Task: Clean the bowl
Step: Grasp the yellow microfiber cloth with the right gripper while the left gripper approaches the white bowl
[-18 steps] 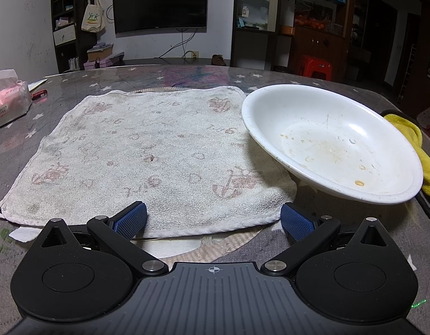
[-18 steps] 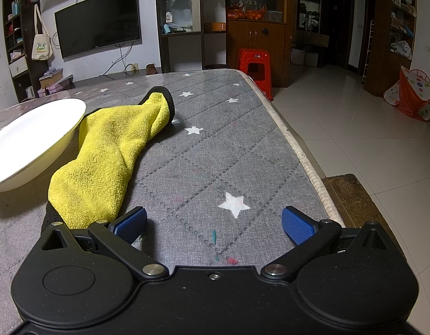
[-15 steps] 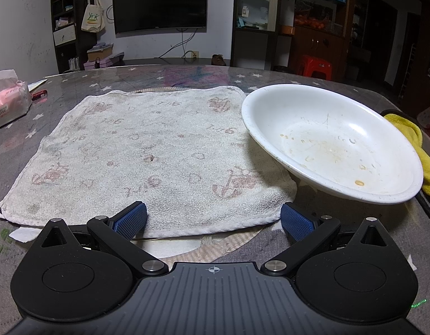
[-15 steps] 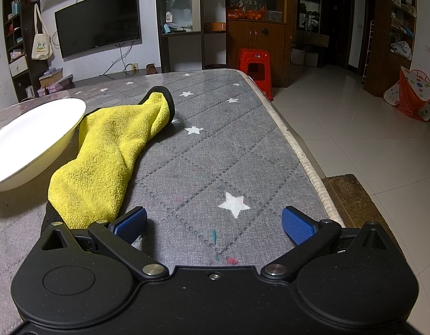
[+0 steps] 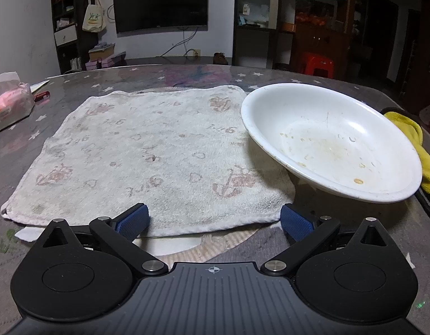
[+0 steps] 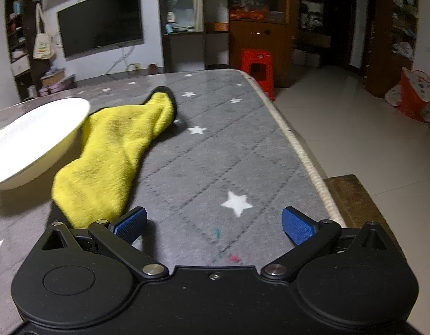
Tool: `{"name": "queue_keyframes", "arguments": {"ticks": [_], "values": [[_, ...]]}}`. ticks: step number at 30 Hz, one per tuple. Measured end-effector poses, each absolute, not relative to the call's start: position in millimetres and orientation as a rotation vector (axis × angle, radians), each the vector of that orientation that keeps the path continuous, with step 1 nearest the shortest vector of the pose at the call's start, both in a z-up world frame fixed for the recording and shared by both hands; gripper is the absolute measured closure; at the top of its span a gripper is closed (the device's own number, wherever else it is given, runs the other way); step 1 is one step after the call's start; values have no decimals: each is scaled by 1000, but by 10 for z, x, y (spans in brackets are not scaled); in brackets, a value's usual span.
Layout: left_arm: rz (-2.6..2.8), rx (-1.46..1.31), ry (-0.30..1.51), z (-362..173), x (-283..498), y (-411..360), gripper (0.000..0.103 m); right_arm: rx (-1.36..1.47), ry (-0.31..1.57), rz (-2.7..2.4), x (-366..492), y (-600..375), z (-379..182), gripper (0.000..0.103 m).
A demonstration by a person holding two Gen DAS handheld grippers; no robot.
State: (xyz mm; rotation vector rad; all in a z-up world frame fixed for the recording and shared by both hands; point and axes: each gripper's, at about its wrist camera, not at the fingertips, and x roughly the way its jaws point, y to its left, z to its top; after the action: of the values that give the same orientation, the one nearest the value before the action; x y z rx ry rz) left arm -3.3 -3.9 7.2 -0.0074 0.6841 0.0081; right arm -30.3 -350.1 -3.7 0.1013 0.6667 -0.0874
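Note:
A wide white bowl (image 5: 329, 142) with brownish food stains inside sits tilted, its left side resting on a pale towel (image 5: 148, 153). My left gripper (image 5: 213, 220) stands open just before the towel's near edge, nothing between its blue pads. In the right wrist view the bowl (image 6: 33, 139) is at the far left, and a yellow cloth (image 6: 114, 156) lies beside it on the grey star-patterned table cover. My right gripper (image 6: 213, 223) is open over the bare cover, its left pad close to the cloth's near end.
A tissue pack (image 5: 8, 103) lies at the table's far left. The table's right edge (image 6: 298, 148) drops to a tiled floor, with a wooden bench (image 6: 354, 201) below and a red stool (image 6: 256, 67) beyond.
The right wrist view has shifted slightly, the cloth and bowl sitting a little further right and blurred; the left gripper has kept still.

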Motion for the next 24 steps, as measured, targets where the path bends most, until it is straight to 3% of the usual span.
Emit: {"name": "queue_keyframes", "arguments": {"ticks": [13, 24], "values": [[-56, -61, 687, 376, -198, -158, 3, -2, 564, 76, -295, -3398, 306, 0], [-62, -85, 715, 439, -96, -272, 16, -18, 569, 141, 153, -3264, 321, 26]]}}
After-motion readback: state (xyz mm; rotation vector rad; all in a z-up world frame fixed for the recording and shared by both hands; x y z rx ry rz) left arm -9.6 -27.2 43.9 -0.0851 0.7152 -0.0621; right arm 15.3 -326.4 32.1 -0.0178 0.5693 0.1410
